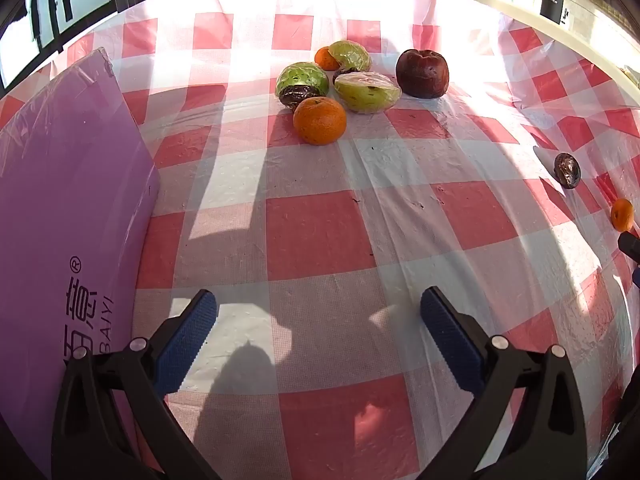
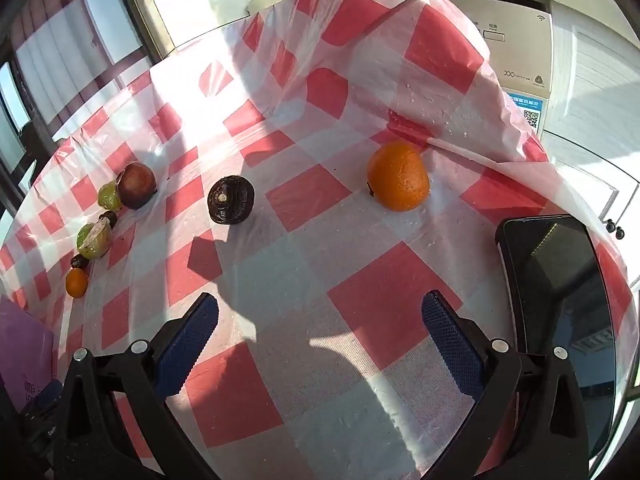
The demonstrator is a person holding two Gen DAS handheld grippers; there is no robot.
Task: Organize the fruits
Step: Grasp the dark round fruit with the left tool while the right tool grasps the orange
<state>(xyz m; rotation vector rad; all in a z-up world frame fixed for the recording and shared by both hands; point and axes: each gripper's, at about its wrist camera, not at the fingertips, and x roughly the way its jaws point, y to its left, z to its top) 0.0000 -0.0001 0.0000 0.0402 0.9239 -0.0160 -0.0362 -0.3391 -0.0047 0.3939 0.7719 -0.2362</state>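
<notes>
Your left gripper (image 1: pixel 318 312) hangs with fingers spread and nothing between them, over a wide bare stretch of the checked tablecloth (image 1: pixel 320 236); a purple box (image 1: pixel 68 200) walls its left side. The fruit cluster (image 1: pixel 340 80) lies well ahead, its nearest orange (image 1: pixel 319 120) in front. Your right gripper (image 2: pixel 320 316) is likewise spread and unloaded, a black phone (image 2: pixel 560 300) just beside its right finger near the table edge. A lone orange (image 2: pixel 398 176) sits ahead to its right, a dark fruit (image 2: pixel 231 199) ahead to its left.
</notes>
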